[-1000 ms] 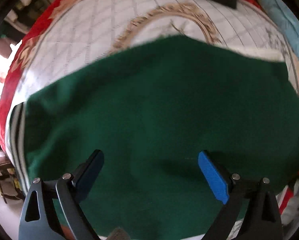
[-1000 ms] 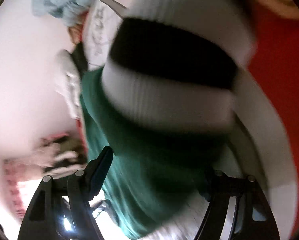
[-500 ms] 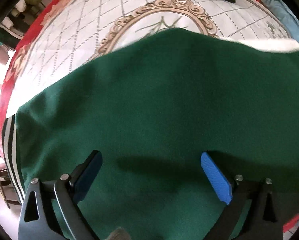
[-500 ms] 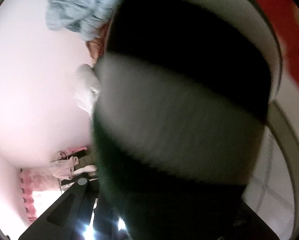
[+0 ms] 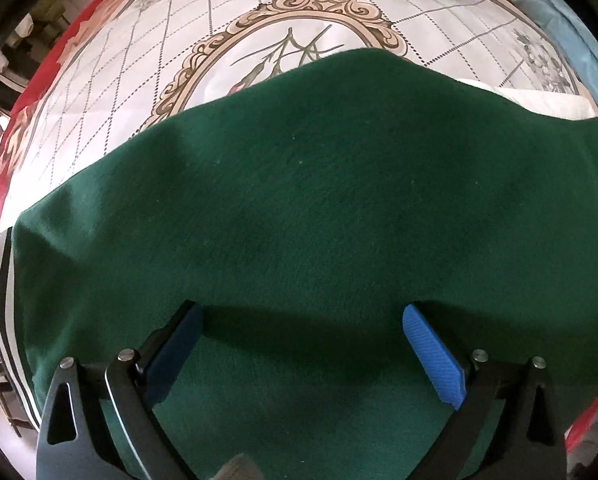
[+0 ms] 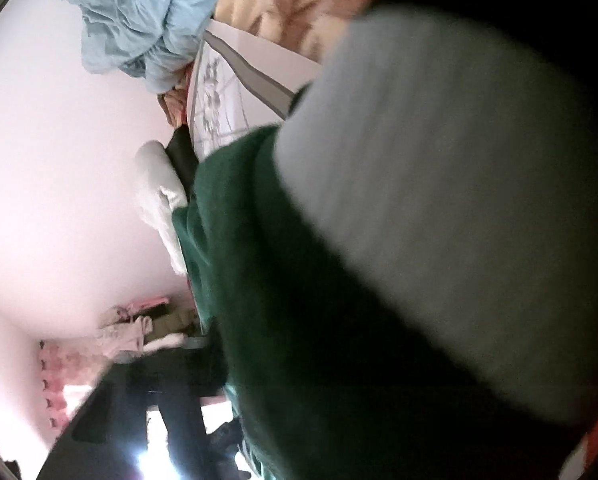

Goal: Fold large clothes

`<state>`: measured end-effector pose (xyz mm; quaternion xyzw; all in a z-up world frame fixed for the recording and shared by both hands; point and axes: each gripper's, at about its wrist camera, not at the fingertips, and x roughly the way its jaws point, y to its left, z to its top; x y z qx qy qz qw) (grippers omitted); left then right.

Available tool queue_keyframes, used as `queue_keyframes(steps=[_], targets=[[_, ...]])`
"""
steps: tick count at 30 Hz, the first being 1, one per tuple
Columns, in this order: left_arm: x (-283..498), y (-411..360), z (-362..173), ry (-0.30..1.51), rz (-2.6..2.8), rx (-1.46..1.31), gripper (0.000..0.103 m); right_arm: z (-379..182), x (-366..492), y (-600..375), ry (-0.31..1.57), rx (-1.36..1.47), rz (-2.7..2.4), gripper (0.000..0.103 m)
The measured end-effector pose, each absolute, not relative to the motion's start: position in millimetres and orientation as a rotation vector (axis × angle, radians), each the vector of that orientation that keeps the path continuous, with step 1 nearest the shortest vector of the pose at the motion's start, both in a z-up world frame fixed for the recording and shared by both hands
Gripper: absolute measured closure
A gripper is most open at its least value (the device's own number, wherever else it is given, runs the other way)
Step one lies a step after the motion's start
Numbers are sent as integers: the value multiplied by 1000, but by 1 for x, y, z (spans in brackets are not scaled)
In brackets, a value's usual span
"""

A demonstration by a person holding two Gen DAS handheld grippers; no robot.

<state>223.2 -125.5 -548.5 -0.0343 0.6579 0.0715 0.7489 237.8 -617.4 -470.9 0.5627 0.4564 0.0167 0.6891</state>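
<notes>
Where green garment ends, bare bedspread beyond, striped hem left.

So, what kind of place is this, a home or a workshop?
Most likely a bedroom at home. The green garment lies spread on a patterned bedspread with a red border, a crumpled light blue cloth sits by a plain wall, and more clothes lie in the background.
</notes>
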Motion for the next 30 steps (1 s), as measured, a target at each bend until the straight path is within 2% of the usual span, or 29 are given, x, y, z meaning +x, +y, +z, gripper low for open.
queue_keyframes(steps=[4,13,15,20,26,30], targets=[[228,-128,-555,1438,148,-73,0,-426,249,-587,961,1210,71,84],[227,-106,-560,1421,119,-127,0,-327,278,-465,984,933,208,85],[226,-80,-552,1433,122,-185,0,-309,284,-430,993,832,225,85],[175,14,-492,1337,236,-377,0,-276,293,-325,1034,592,315,85],[55,142,-433,1260,542,-472,0,-290,279,-145,1129,237,514,85],[-26,198,-424,1263,725,-554,0,-350,244,-26,1210,21,645,85]])
